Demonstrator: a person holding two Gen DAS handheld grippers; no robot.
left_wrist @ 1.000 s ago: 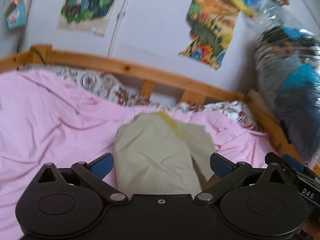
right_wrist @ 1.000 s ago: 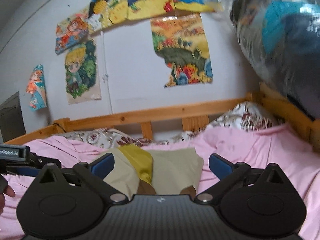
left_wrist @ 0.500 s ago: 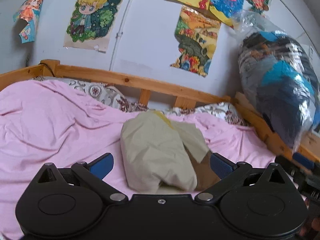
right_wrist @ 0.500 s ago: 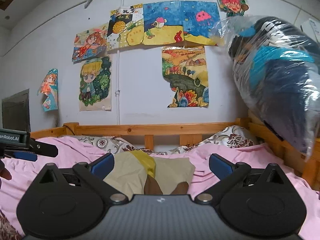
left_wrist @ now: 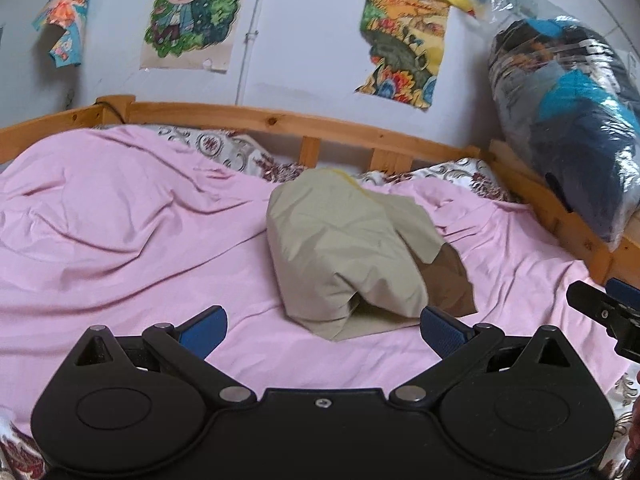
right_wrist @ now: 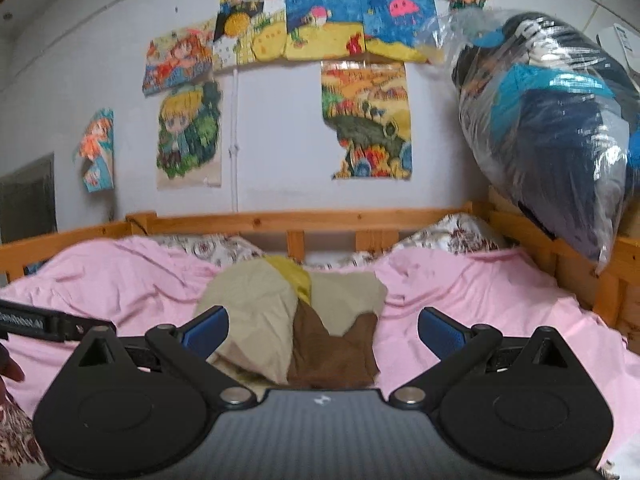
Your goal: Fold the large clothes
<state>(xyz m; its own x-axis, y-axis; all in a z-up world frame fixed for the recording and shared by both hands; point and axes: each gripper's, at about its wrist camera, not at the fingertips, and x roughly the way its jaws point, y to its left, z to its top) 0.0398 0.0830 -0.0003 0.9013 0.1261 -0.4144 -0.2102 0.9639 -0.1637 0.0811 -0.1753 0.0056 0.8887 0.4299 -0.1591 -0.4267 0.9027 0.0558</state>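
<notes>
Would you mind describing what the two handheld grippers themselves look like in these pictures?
The left gripper and right gripper look alike: a matte black body with two round, disc-shaped housings, triangular cut-outs, silver pivot pins, and black link arms ending in blue textured finger pads. The right one's central plate has a grey woven look with a small white logo. Seen from the right wrist view, the left gripper's side carries white lettering.

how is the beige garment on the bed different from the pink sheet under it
The beige garment is bunched into a small mound with brown and yellow parts showing; the pink sheet is one plain colour. The garment covers only a middle patch, while the sheet spreads across the bed. Both are wrinkled cloth, and neither gripper holds either.
</notes>
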